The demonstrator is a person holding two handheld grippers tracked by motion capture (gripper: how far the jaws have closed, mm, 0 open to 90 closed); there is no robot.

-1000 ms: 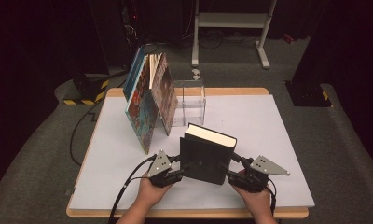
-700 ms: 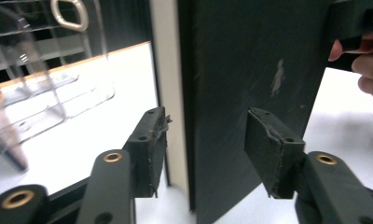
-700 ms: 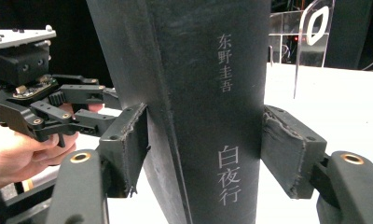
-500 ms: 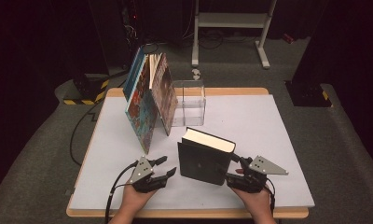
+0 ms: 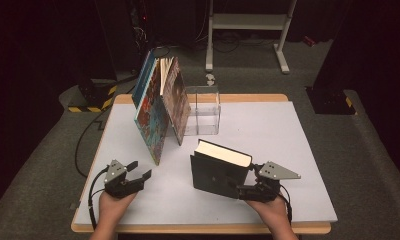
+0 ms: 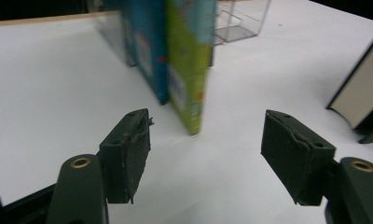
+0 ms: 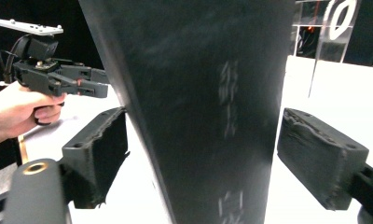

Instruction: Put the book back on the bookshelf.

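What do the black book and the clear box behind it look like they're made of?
The black book looks like a matte hardcover, probably cloth or board, judging by its dull cover and cream page edge. The clear box is probably acrylic: transparent walls with glossy edges.

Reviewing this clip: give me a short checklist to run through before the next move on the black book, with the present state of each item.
1. Black book upright on the table: ok, it stands on its bottom edge, pages up.
2. Right hand-held gripper released: ok, its jaws have just been opening; the right gripper view shows gaps between both pads and the book's spine.
3. Left hand-held gripper clear of the book: ok, it has pulled away to the left; its jaws, just opening, have nothing between them.
4. Leaning colourful books undisturbed: ok, resting against the clear box.
5. Book steady without support: cannot tell.
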